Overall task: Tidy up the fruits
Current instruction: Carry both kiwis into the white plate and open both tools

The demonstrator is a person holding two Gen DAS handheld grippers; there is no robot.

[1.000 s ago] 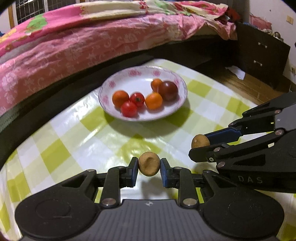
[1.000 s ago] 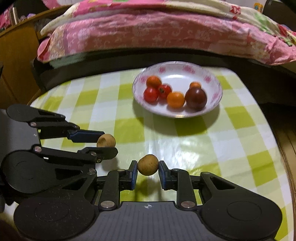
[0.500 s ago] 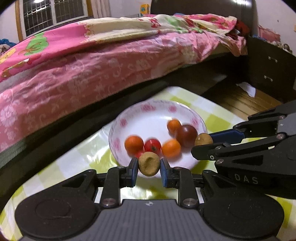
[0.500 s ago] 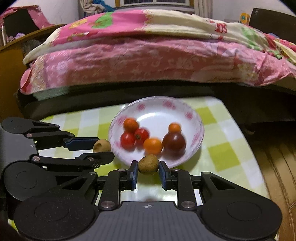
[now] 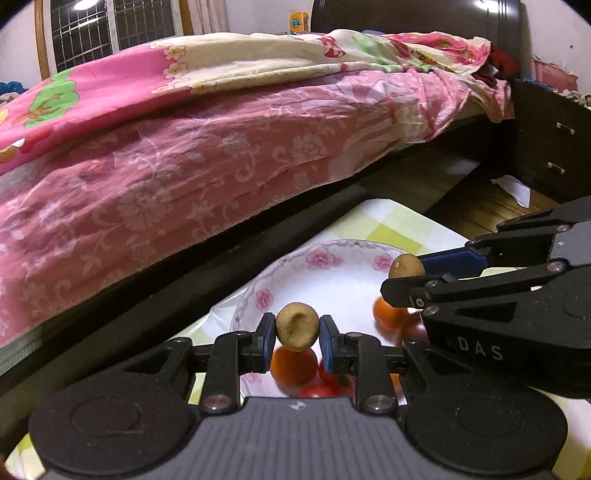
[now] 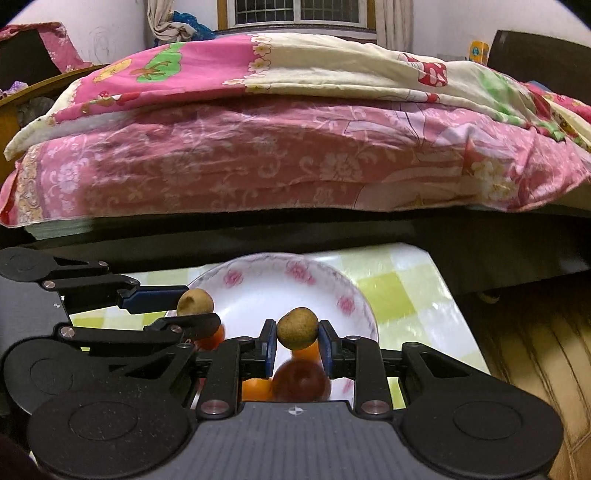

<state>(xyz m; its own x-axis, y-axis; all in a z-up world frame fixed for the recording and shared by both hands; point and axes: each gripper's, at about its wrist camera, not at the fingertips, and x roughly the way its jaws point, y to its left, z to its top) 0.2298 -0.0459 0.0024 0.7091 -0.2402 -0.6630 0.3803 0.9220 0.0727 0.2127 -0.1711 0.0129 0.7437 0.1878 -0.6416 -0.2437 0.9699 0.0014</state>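
Pink-quilted bed [image 5: 221, 155] behind a checkered table [image 6: 399, 291], both grippers above the plate [image 5: 332, 273].

Left gripper [image 5: 297, 332] fingers pinch a brown fruit [image 5: 296, 325] over the plate's near side; right gripper [image 6: 297, 334] fingers pinch another brown fruit [image 6: 297, 328] likewise. Orange and red fruits [image 5: 293, 365] lie in the plate beneath them.

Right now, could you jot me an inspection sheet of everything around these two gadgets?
Surface: table under a green-and-white checked cloth.
Job's things: flowered plate holding orange, red and one dark fruit.
Clutter: nothing seen.
Grippers: left tool shut on a brown fruit; right tool shut on another brown fruit; both over the plate.
Cables: nothing seen.
Surroundings: bed with pink covers, window, dark drawers.
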